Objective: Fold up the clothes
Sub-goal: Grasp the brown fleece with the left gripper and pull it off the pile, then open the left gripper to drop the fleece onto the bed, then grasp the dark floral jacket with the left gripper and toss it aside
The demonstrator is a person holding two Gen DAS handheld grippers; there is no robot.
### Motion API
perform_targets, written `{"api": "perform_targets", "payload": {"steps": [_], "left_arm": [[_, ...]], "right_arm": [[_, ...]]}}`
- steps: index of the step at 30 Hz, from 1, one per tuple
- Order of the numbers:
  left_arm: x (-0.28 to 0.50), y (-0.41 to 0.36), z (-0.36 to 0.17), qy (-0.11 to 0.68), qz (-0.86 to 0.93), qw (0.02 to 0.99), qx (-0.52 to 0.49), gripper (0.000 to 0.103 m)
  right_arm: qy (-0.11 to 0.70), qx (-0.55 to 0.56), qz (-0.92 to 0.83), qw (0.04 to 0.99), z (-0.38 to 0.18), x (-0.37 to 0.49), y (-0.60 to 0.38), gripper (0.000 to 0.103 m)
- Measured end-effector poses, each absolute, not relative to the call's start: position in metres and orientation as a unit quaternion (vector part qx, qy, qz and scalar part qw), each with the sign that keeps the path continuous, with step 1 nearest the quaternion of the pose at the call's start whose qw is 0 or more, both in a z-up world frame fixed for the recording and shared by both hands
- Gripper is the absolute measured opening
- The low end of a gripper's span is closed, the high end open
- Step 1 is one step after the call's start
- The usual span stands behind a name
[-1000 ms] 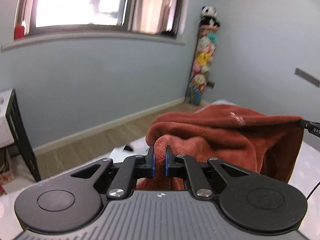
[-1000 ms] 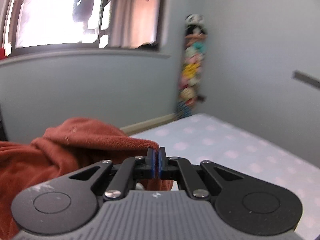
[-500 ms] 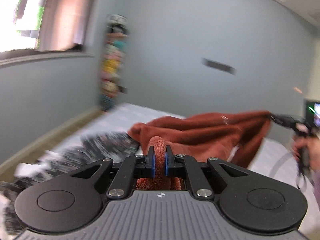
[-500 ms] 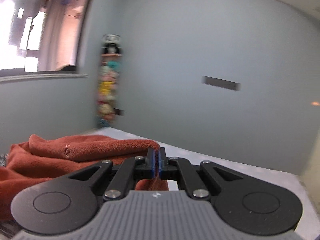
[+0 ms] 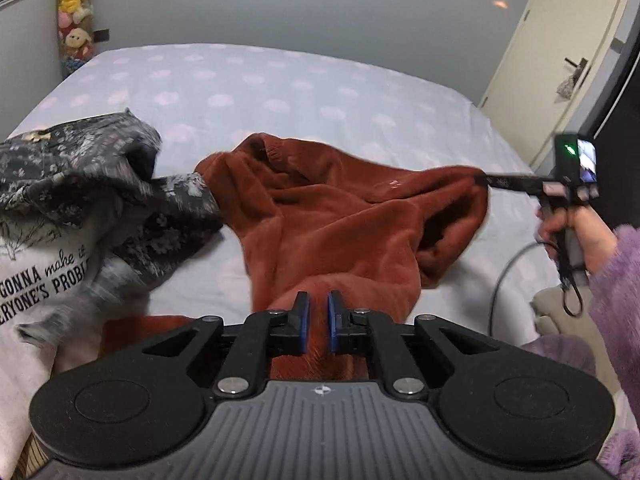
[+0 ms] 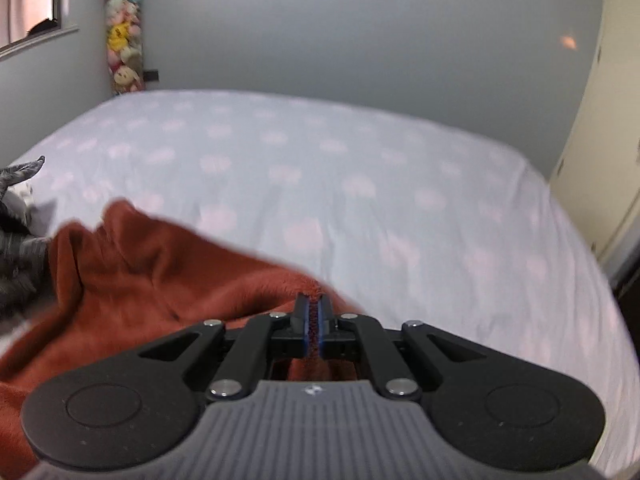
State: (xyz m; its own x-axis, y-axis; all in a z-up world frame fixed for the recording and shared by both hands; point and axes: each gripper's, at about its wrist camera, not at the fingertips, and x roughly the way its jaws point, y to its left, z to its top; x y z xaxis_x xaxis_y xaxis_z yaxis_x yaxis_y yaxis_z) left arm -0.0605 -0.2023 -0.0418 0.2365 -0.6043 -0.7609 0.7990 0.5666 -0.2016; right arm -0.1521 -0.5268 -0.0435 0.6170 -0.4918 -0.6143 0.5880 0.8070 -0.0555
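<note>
A rust-red fleece garment (image 5: pixel 340 216) hangs stretched above a spotted bed (image 5: pixel 280 80), pinched at one edge by the left gripper (image 5: pixel 316 322) and at the far corner by the right gripper (image 6: pixel 316 326), both clamped on its fabric. A grey floral garment (image 5: pixel 100 172) and a white printed shirt (image 5: pixel 36 276) lie heaped just beside it.
</note>
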Motion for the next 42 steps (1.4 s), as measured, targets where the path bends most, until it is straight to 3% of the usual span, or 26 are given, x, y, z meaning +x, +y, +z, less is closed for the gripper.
{"api": "perform_targets", "payload": {"steps": [1,3,5,6,9,11,24,25,26,27,30,34,42], "left_arm": [[-0.057,-0.197,-0.042,0.42,-0.448,0.781,0.115,0.016],[-0.045,-0.201,-0.043,0.414,-0.436,0.791,0.114,0.035],[-0.04,-0.206,-0.039,0.404,-0.42,0.804,0.121,0.047],[-0.038,-0.205,-0.037,0.398,-0.411,0.811,0.122,0.05],[-0.019,-0.198,-0.038,0.389,-0.381,0.832,0.107,0.057],[-0.001,-0.191,-0.042,0.388,-0.359,0.844,0.089,0.059],[0.147,-0.232,-0.117,0.418,-0.232,0.878,0.007,0.061],[0.156,-0.235,-0.123,0.423,-0.226,0.878,0.004,0.061],[0.164,-0.238,-0.129,0.43,-0.225,0.874,0.003,0.049],[0.172,-0.24,-0.134,0.438,-0.227,0.87,0.005,0.024],[0.18,-0.242,-0.13,0.423,-0.228,0.877,0.022,0.001],[0.181,-0.229,-0.084,0.361,-0.223,0.905,0.041,0.001],[0.207,-0.137,0.071,0.228,-0.109,0.965,0.072,0.001]], "right_arm": [[0.322,0.086,-0.301,0.894,-0.053,-0.159,-0.528,0.012],[0.331,0.106,-0.3,0.889,-0.072,-0.173,-0.531,0.015],[0.333,0.119,-0.297,0.887,-0.088,-0.182,-0.53,0.036],[0.328,0.116,-0.293,0.891,-0.09,-0.184,-0.524,0.046],[0.313,0.106,-0.279,0.902,-0.096,-0.189,-0.505,0.054],[0.302,0.112,-0.268,0.908,-0.096,-0.191,-0.495,0.059],[0.311,0.067,-0.258,0.912,-0.121,-0.168,-0.45,0.068],[0.314,0.068,-0.261,0.911,-0.123,-0.168,-0.449,0.068],[0.317,0.07,-0.262,0.909,-0.126,-0.168,-0.449,0.068],[0.32,0.071,-0.263,0.907,-0.128,-0.168,-0.449,0.069],[0.328,0.072,-0.265,0.904,-0.134,-0.168,-0.449,0.068],[0.332,0.082,-0.268,0.901,-0.137,-0.167,-0.453,0.069],[0.321,0.082,-0.264,0.906,-0.13,-0.166,-0.451,0.068]]}}
